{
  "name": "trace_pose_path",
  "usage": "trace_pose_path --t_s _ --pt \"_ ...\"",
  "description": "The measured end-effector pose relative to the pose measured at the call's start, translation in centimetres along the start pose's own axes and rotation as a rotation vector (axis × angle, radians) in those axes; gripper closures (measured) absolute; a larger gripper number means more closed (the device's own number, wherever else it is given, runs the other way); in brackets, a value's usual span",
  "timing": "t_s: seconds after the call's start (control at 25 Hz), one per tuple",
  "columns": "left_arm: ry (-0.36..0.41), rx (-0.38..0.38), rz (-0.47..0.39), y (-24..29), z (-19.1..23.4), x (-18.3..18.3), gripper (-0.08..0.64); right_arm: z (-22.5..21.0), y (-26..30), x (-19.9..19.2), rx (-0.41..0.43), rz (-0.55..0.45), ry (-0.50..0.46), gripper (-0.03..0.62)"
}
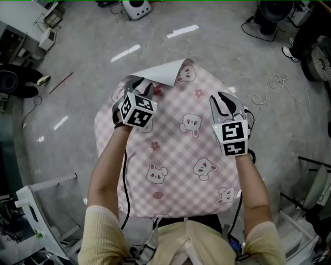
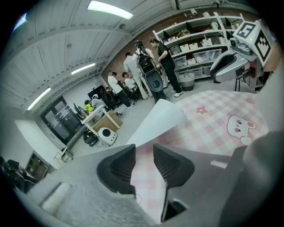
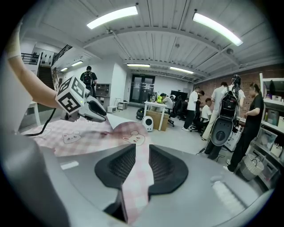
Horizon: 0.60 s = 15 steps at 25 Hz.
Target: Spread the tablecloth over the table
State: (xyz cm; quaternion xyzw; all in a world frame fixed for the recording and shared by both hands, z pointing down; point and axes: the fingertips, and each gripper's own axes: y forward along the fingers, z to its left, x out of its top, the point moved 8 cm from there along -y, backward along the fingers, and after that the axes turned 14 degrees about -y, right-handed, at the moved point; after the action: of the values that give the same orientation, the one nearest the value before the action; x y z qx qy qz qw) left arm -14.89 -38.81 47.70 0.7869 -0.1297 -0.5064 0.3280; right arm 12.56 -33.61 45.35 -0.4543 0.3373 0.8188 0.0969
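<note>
I hold a pink checked tablecloth [image 1: 181, 155] printed with bunnies in the air above the grey floor. Its far corner is folded over and shows the white underside [image 1: 160, 72]. My left gripper [image 1: 138, 88] is shut on the cloth's far left edge; in the left gripper view [image 2: 144, 159] the cloth [image 2: 213, 119] fills the gap between the pads. My right gripper [image 1: 227, 101] is shut on the far right edge, and a strip of cloth [image 3: 80, 135] runs between its pads [image 3: 142, 162]. No table shows in any view.
A white cable [image 1: 279, 83] lies on the floor at the right, and a white device [image 1: 137, 8] at the far side. White frames [image 1: 36, 207] stand at the near left. Several people [image 2: 155, 57] and shelves [image 2: 199, 44] are in the background.
</note>
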Motion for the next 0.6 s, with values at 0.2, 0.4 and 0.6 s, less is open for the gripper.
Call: trace_pose_path --t_s 0.2,0.4,0.6 --pt "-0.028 0.006 -0.028 -0.2 0.9 1.5 0.425 0.6 -2.4 0.0 -0.031 0.003 0.009 0.497" --pt "-0.024 -0.035 -0.043 -2.1 -0.3 0.8 0.425 1.3 -5.0 -0.1 -0.06 0.014 0.008 0.499" --pt "-0.037 -0.064 -0.073 -6.3 -0.2 -0.4 0.425 2.0 -8.6 0.4 -0.098 0.008 0.054 0.497"
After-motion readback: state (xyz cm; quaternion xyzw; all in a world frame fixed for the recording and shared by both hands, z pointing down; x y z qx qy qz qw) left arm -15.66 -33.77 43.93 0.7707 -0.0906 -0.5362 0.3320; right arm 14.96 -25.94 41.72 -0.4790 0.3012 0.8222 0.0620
